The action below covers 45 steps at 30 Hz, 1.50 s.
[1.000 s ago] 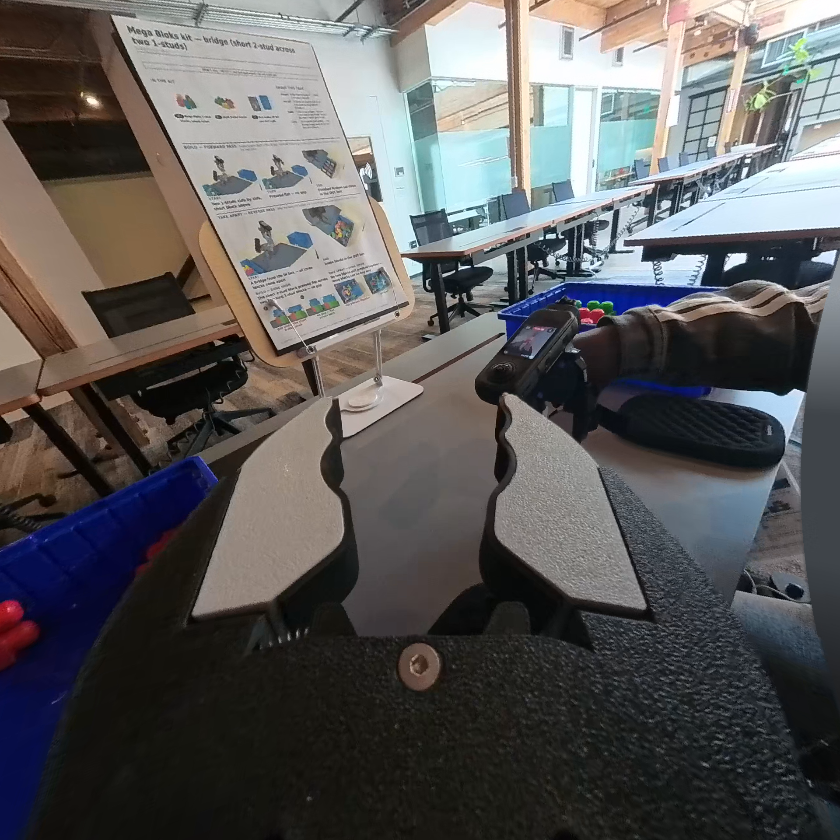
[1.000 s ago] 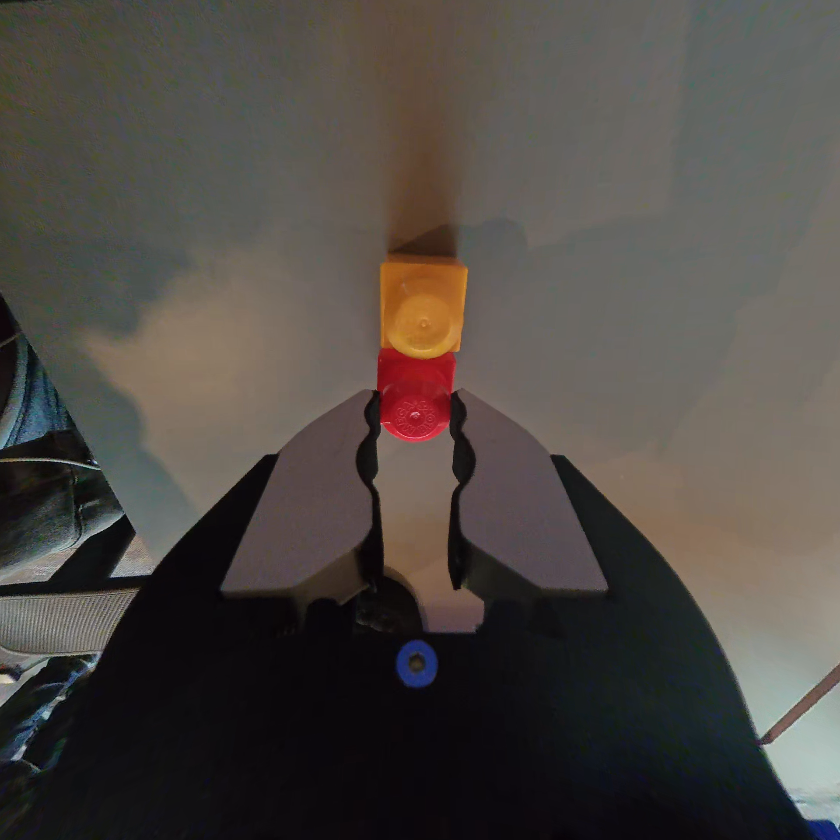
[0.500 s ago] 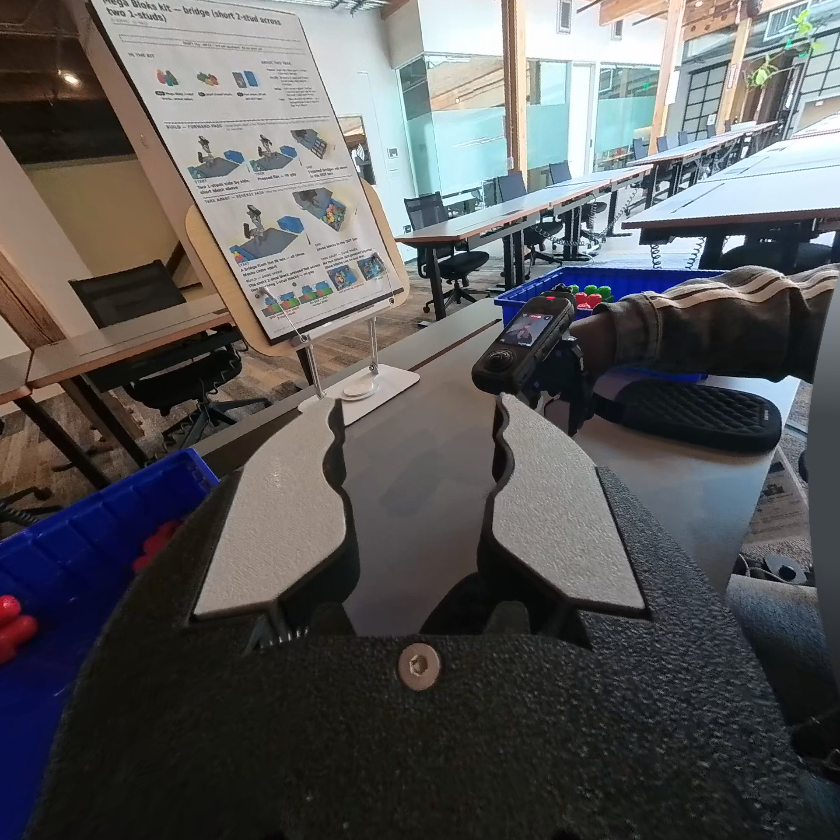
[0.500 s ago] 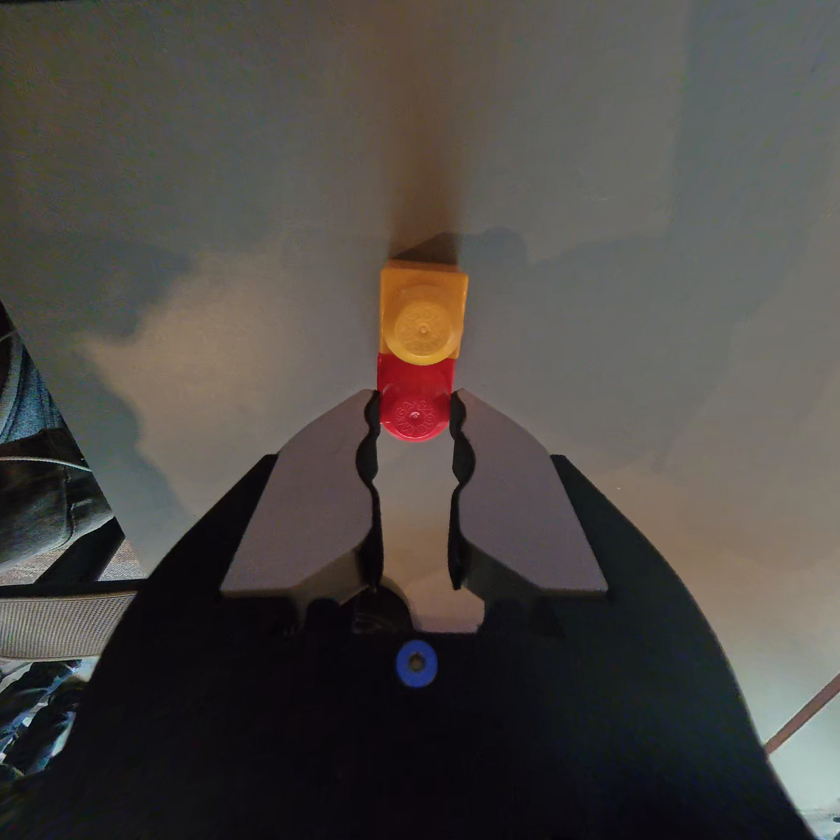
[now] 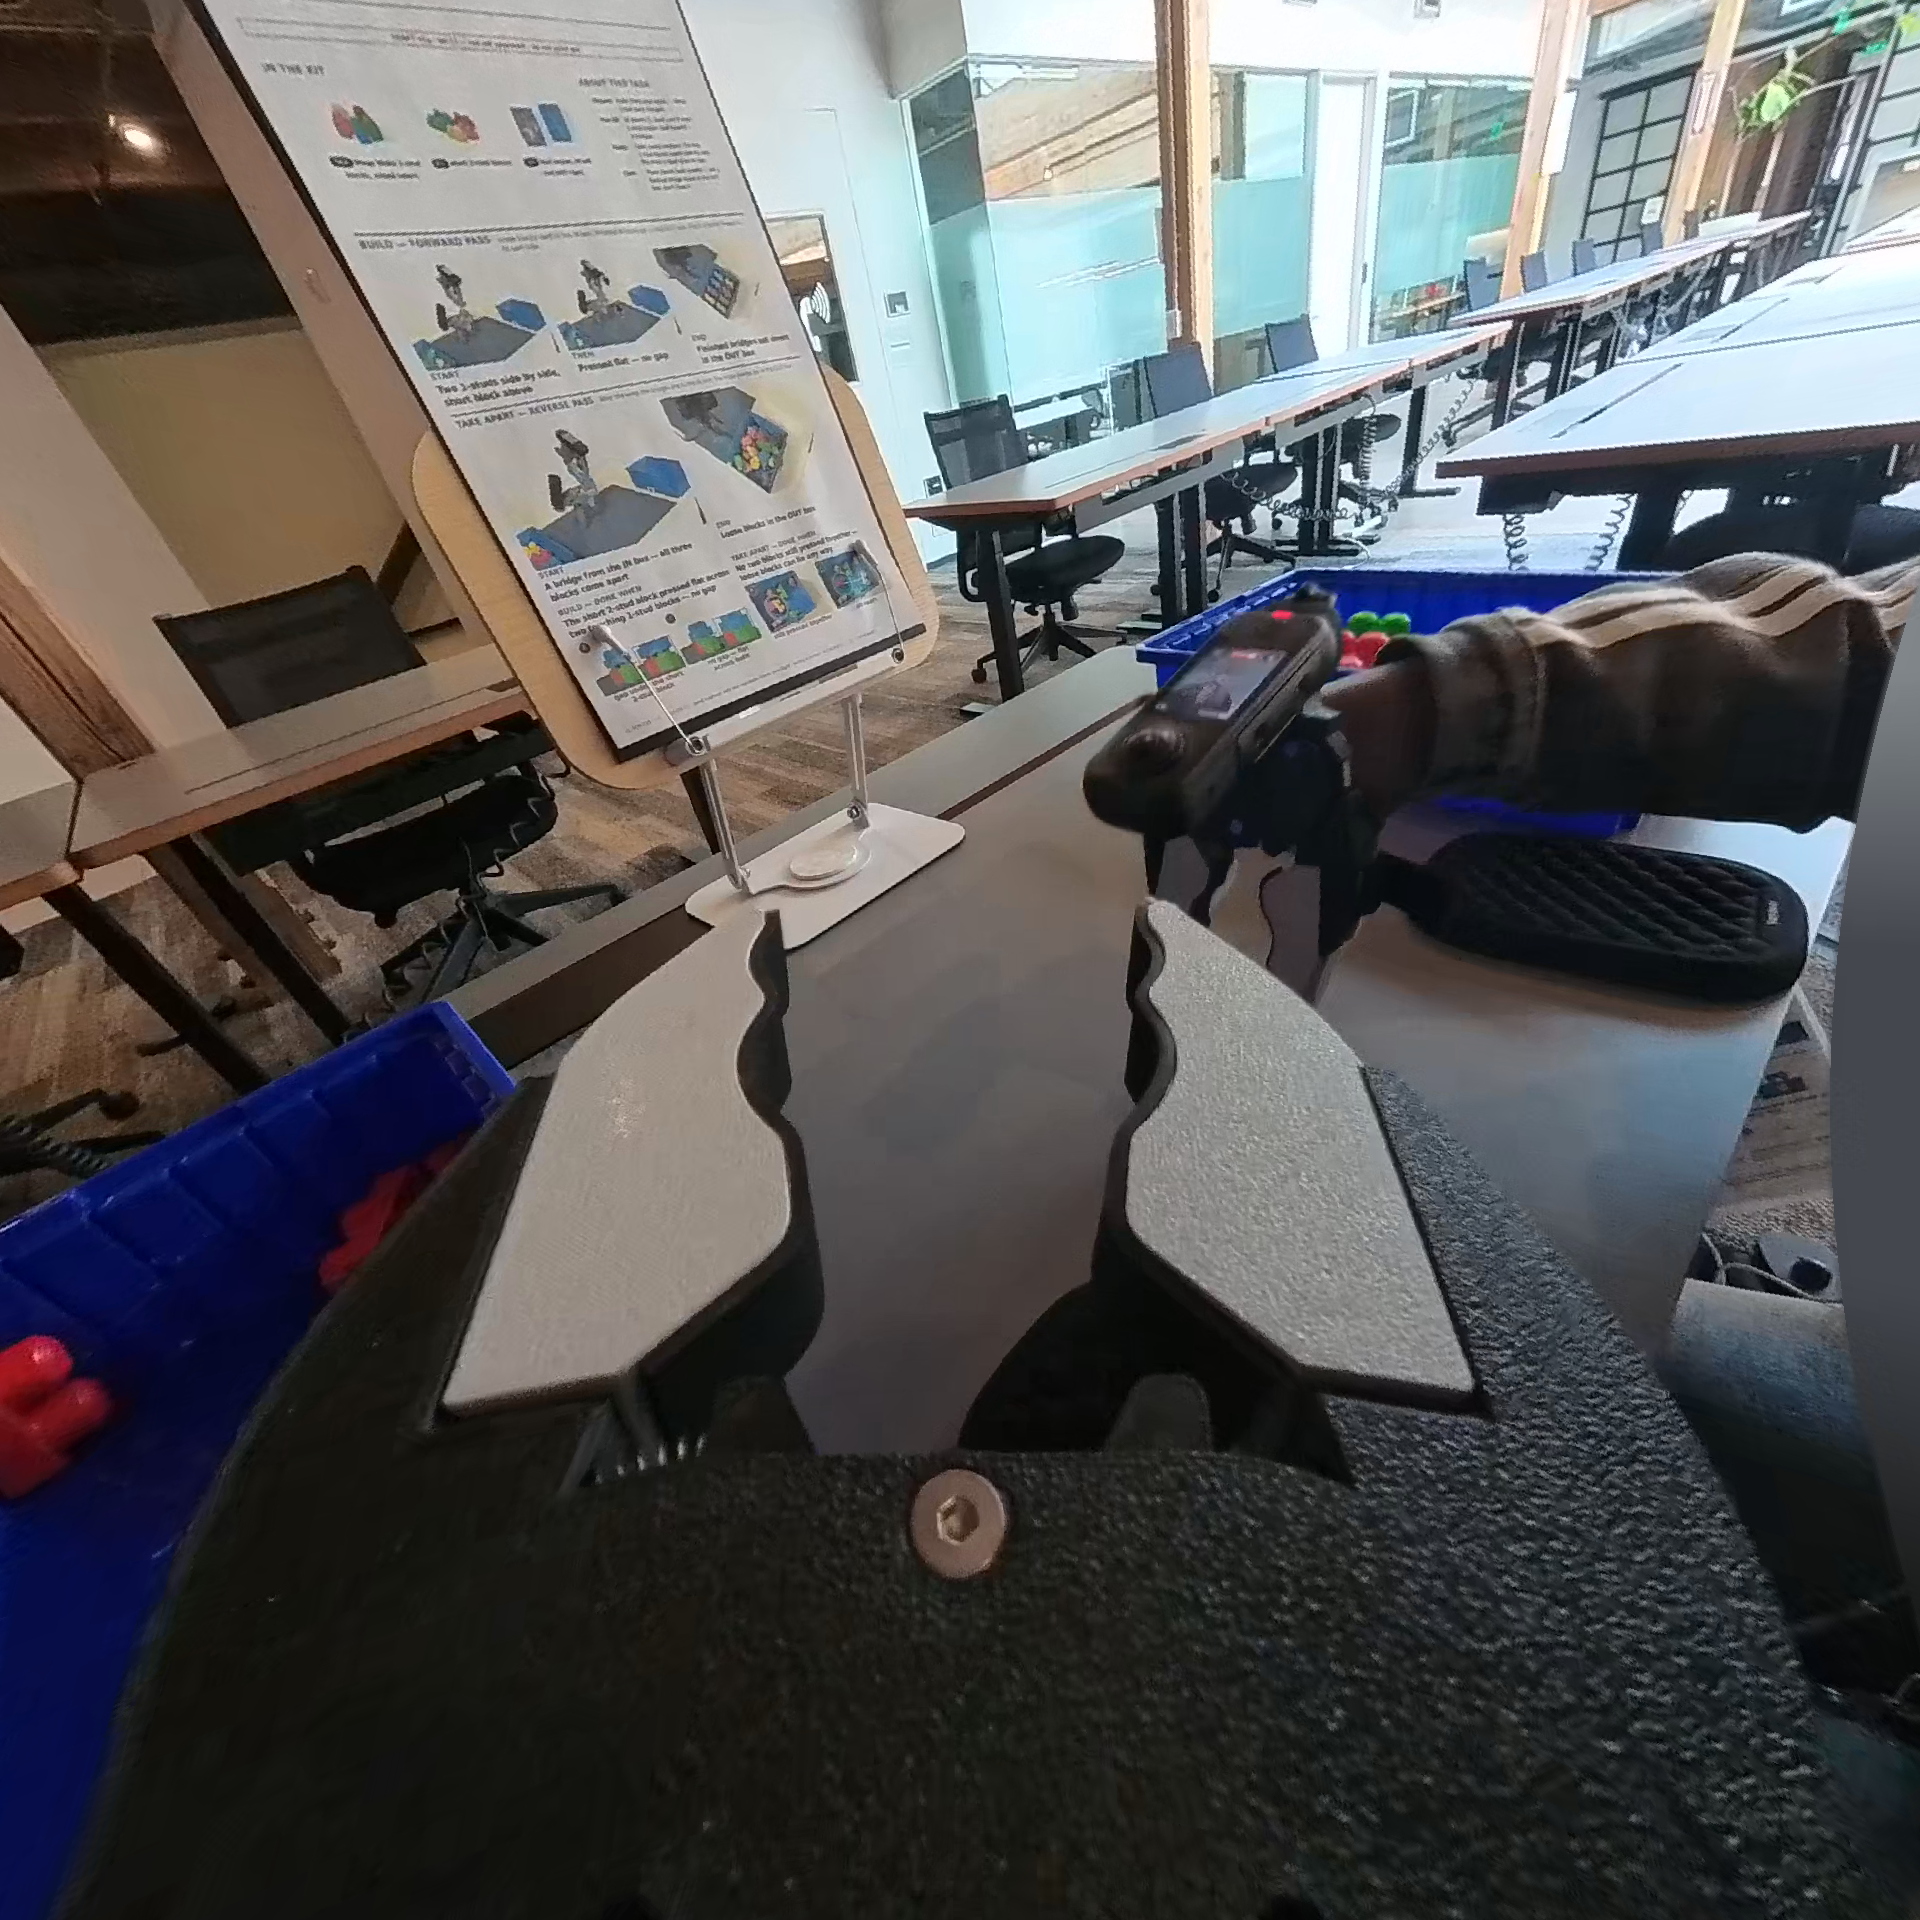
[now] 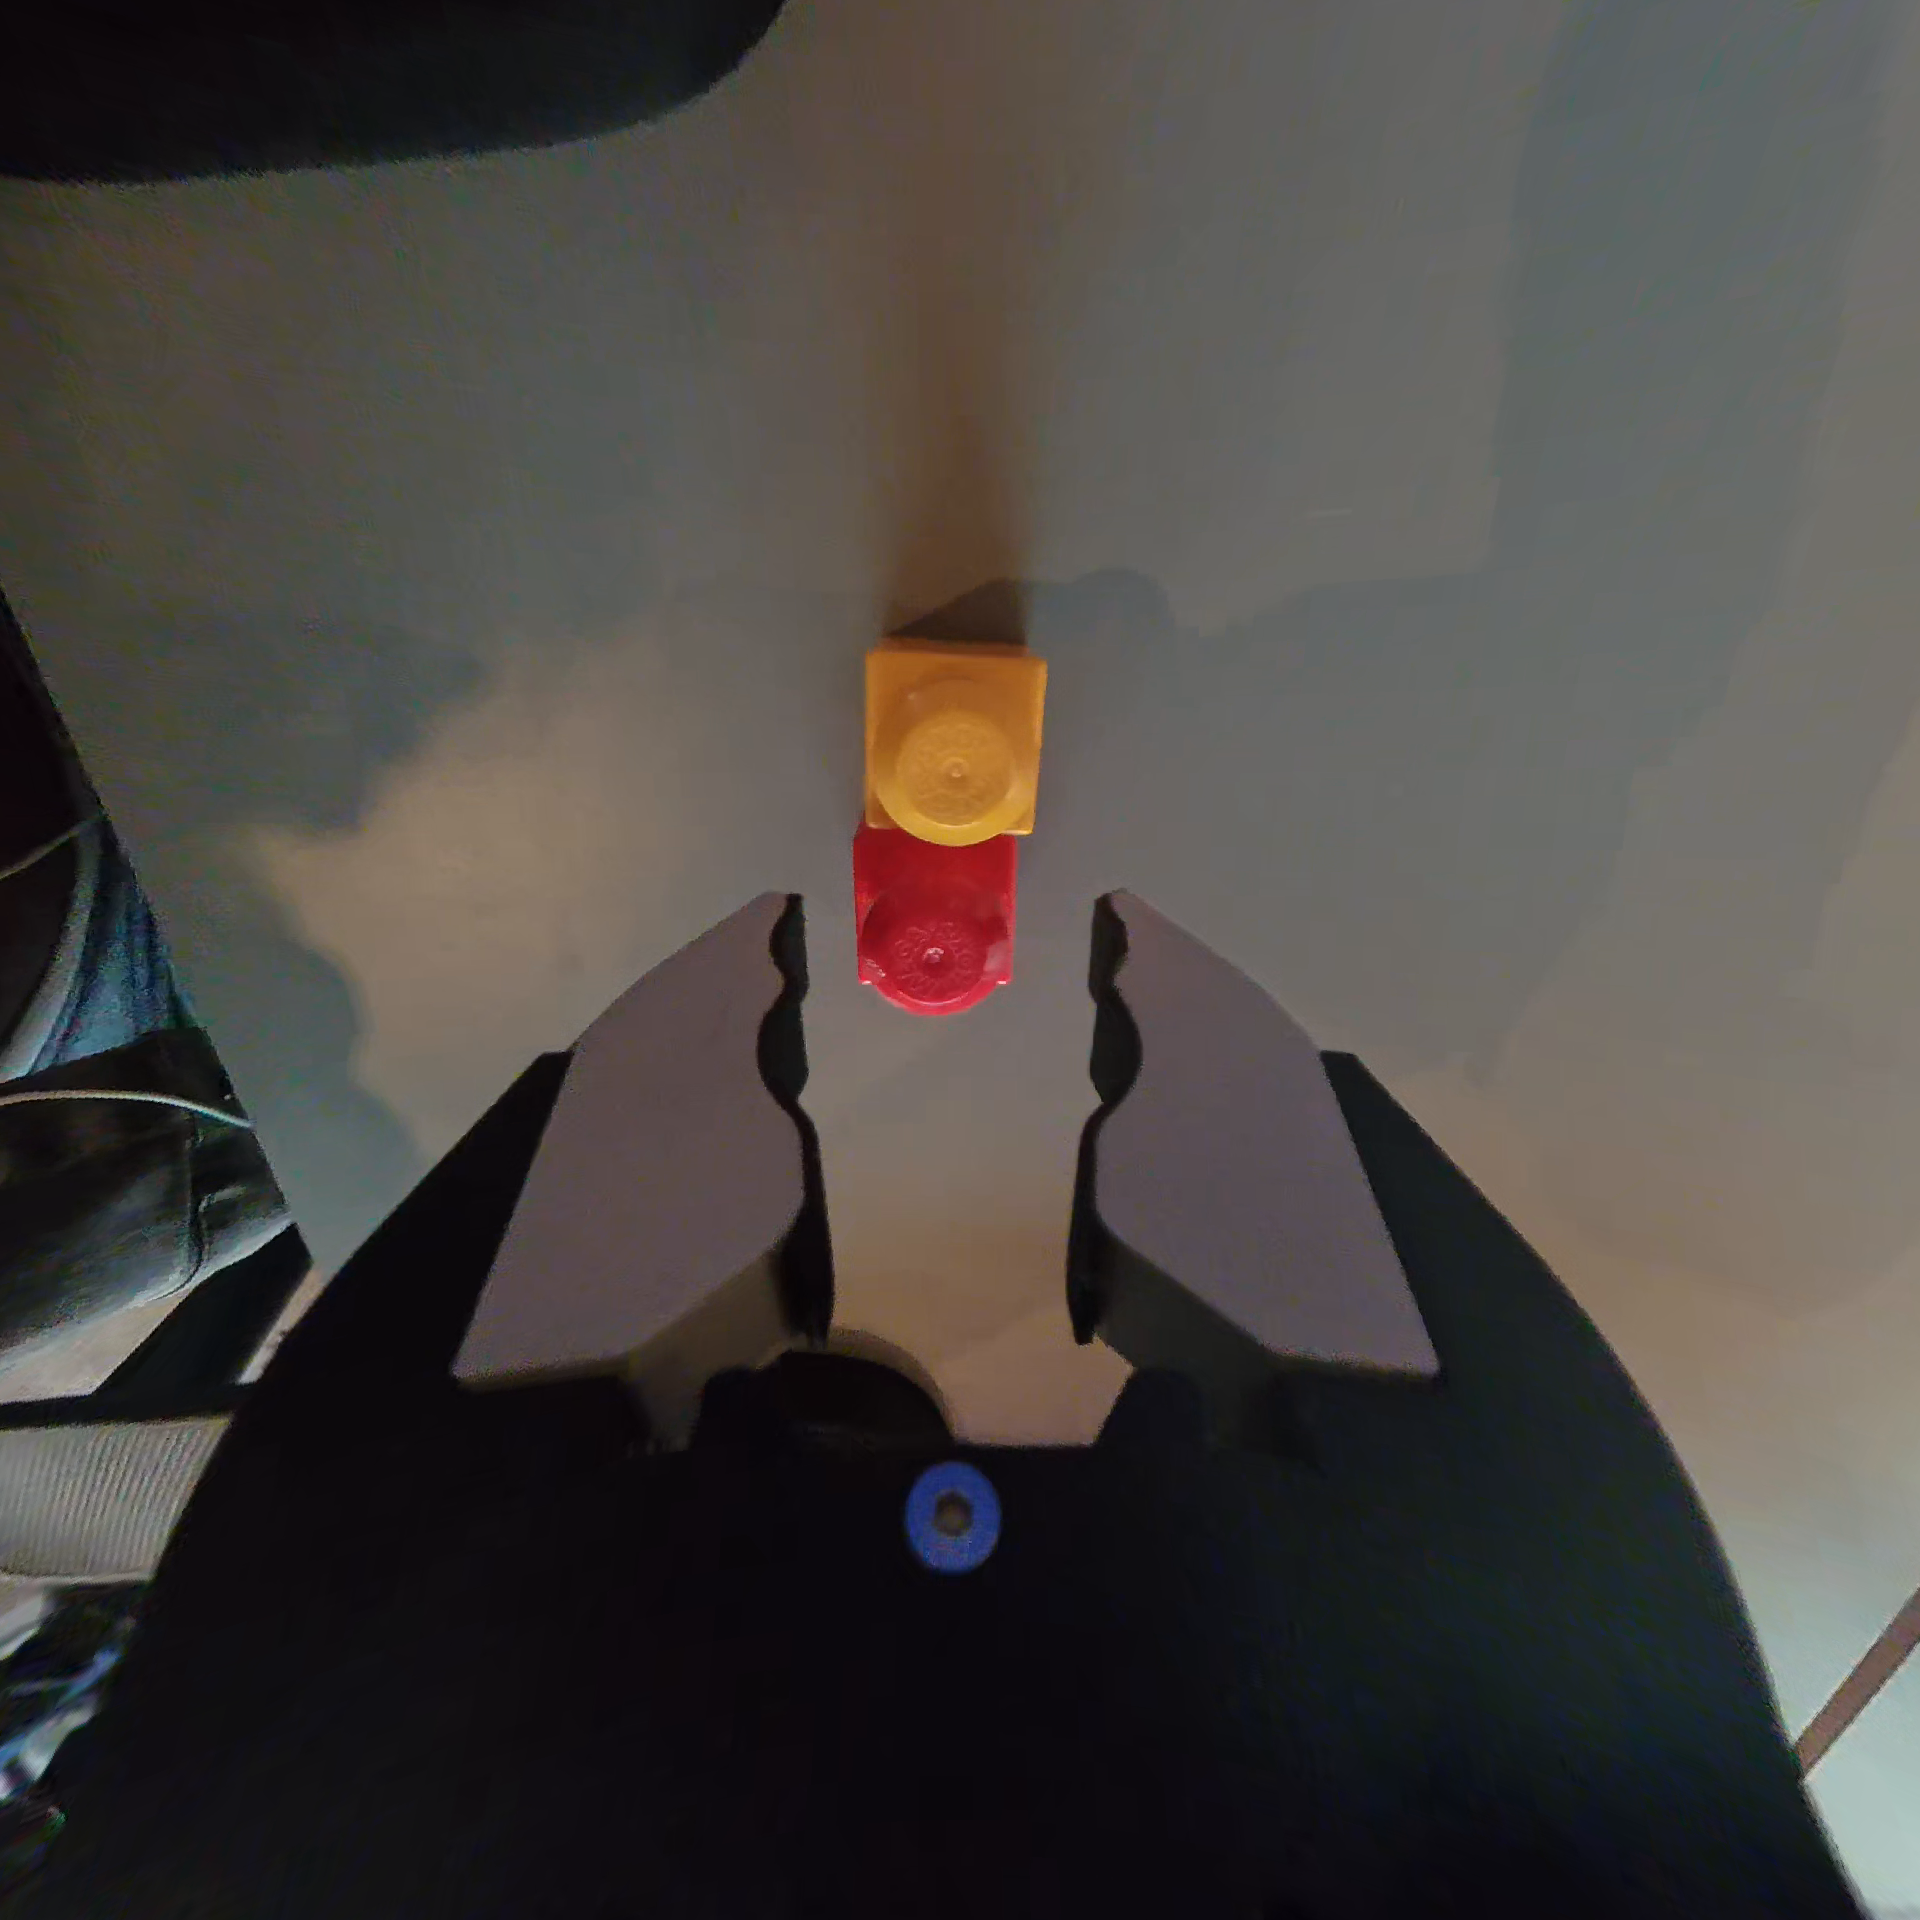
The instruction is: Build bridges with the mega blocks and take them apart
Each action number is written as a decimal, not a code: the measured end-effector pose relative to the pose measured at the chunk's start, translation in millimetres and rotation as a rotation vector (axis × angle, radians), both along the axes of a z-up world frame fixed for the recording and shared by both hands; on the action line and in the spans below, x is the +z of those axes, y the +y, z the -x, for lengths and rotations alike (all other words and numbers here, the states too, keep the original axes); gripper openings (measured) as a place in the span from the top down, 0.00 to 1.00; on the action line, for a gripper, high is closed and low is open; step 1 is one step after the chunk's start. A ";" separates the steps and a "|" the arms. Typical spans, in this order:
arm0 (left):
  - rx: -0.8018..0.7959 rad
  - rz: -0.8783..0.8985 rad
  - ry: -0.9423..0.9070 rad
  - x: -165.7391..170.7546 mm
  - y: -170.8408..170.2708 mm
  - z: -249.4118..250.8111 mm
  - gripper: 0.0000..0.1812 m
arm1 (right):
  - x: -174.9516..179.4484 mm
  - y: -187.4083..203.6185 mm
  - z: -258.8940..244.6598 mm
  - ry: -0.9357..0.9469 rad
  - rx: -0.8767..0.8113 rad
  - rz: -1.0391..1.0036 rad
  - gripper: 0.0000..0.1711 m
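Red block (image 6: 932,935) stands on the grey table (image 6: 1455,520), touching the yellow block (image 6: 954,743) beyond it. The right gripper (image 6: 948,940) points down, jaws spread either side of it, not touching. In the left wrist view both blocks are hidden; the left gripper (image 5: 951,961) is spread wide, empty.

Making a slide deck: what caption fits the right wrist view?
Open right gripper poised over a red one-stud block set against a yellow one-stud block on the grey tabletop.

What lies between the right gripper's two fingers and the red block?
Nothing: in the right wrist view the open right gripper flanks the red block with bare table on each side.
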<state>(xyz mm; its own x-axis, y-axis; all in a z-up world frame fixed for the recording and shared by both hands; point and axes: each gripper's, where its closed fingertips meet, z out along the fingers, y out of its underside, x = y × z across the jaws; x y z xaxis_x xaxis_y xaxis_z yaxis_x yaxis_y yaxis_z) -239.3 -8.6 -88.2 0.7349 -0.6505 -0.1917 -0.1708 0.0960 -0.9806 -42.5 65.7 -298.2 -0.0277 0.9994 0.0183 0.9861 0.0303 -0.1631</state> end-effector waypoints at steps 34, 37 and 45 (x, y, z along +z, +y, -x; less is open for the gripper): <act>0.206 0.448 0.286 -108.8 257.4 173.3 0.63 | 210.5 -69.2 -64.2 1.180 -0.225 -0.372 0.65; 0.196 0.588 0.274 -144.0 281.9 178.5 0.62 | 206.0 -70.3 -68.8 1.173 -0.241 -0.376 0.66; 0.214 0.738 0.290 -201.5 316.2 184.9 0.59 | 198.2 -66.2 -88.7 1.145 -0.301 -0.400 0.66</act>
<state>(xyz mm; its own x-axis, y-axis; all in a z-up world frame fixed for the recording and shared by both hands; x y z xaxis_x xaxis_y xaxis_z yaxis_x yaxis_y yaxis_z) -424.2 307.7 -289.7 0.8443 -0.5350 0.0292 -0.3689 -0.6199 -0.6925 46.2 -0.4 -100.0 0.4332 0.8822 0.1846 0.2607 0.0734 -0.9626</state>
